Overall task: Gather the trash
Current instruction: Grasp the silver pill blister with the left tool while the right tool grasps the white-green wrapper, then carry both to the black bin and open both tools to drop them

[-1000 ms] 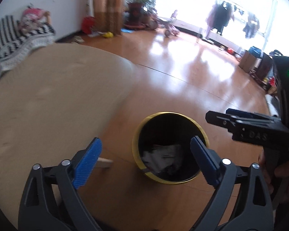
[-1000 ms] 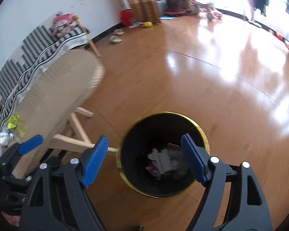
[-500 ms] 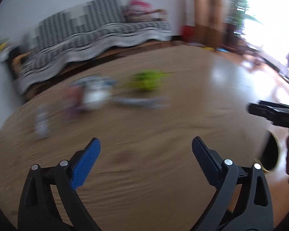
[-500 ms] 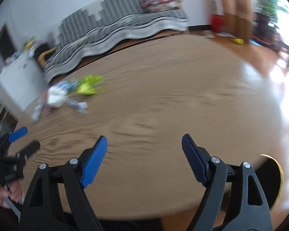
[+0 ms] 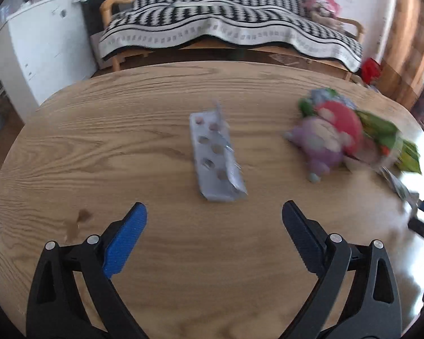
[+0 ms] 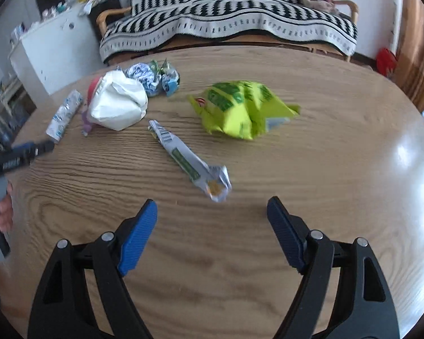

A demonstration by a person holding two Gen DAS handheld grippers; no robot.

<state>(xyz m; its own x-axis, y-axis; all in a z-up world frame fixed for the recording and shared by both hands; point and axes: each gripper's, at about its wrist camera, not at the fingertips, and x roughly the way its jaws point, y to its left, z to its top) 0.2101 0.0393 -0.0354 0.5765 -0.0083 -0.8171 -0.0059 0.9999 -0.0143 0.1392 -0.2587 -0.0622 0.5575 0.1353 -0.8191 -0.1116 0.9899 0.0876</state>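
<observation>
Left claw (image 5: pixel 213 220): released, blue pads wide apart, nothing between them, bare wood grain below. Just above the gap, centre of the left wrist frame, a silver blister pack (image 5: pixel 215 156) lies flat on the tabletop (image 5: pixel 99 147), long axis running up-frame, foil partly peeled along its right edge. To the right of it, a blurred heap of wrappers (image 5: pixel 333 138), pink, red and purple, with green packaging trailing toward the right edge. Small dark stain (image 5: pixel 83 215) on the wood at lower left, beside the left pad.

Right claw (image 6: pixel 212 217): also released, pads spread, empty. Closest to it, just above the gap in the right wrist frame, a long silver-and-green wrapper (image 6: pixel 190 163) lies diagonally, crumpled end nearest the claw. Above and right of that, a yellow-green snack bag (image 6: pixel 240 108), puffed and crinkled. Upper left: a crumpled white bag (image 6: pixel 117 106), with blue-and-silver foil wrappers (image 6: pixel 154 77) touching its upper right side. The blister pack shows again further left, near the tabletop edge. At the far left edge the other claw's tip and a hand (image 6: pixel 1 212) on its grip are in view.

Behind the tabletop in both views: a sofa (image 5: pixel 229 28) under a black-and-white patterned throw, a white cabinet (image 5: pixel 39 42) at upper left.
</observation>
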